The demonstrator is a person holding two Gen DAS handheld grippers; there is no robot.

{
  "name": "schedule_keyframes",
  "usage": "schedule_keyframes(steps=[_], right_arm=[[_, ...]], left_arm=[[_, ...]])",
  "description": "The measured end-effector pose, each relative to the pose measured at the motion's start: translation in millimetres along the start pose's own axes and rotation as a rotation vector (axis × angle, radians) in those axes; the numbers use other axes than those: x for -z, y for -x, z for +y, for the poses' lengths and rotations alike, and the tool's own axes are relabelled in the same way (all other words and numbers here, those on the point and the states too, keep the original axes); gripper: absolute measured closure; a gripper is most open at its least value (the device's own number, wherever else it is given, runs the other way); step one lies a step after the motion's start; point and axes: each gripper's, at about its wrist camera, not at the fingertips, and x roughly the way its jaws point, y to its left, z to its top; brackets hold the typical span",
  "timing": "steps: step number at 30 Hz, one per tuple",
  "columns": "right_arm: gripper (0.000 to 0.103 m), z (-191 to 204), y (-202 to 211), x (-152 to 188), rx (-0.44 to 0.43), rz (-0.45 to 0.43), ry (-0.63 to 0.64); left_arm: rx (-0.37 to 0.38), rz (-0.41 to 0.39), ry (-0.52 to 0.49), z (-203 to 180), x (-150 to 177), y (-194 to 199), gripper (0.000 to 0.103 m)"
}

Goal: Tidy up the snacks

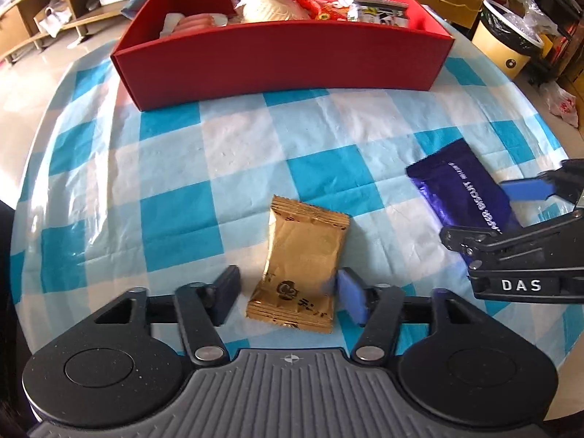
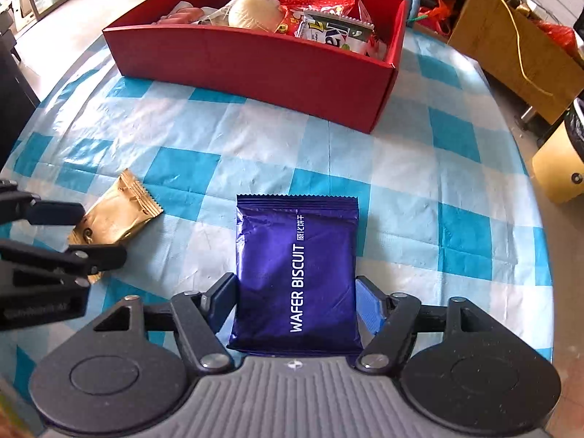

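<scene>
Cluttered room, round table under a blue-and-white checked plastic cloth (image 1: 255, 135), wooden shelves and a cardboard box at the edges.

My left gripper (image 1: 290, 297) sat low on the cloth, jaws part open around the near end of the small crinkled gold foil sachet (image 1: 303, 266). Right pad looked to be touching it, left pad clear of it, so not clamped yet.

My right gripper (image 2: 297, 304) straddled the near half of the flat purple foil "WAFER BISCUIT" packet (image 2: 297, 273). Pads were right at its side edges; I couldn't tell if they were pinching.

Both packets lay flat, long axes running along the fingers toward the long red cardboard box (image 1: 281, 62), which was straight ahead and well apart, already holding several snacks. I judged closing, lifting and carrying forward came next. Purple packet was nearer the box's right end.
</scene>
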Motion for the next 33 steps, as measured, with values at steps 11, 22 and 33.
schedule_keyframes(steps=[11, 22, 33], right_arm=[[0.002, -16, -15, -7, -0.015, -0.001, -0.089], [0.011, -11, -10, -4, -0.016, -0.050, -0.086], [0.038, 5, 4, 2, -0.035, -0.060, -0.022]], left_arm=[[-0.028, -0.008, -0.026, -2, -3, -14, 0.004], [-0.027, -0.023, -0.054, -3, 1, -19, 0.000], [0.019, -0.045, -0.120, -14, 3, -8, 0.034]])
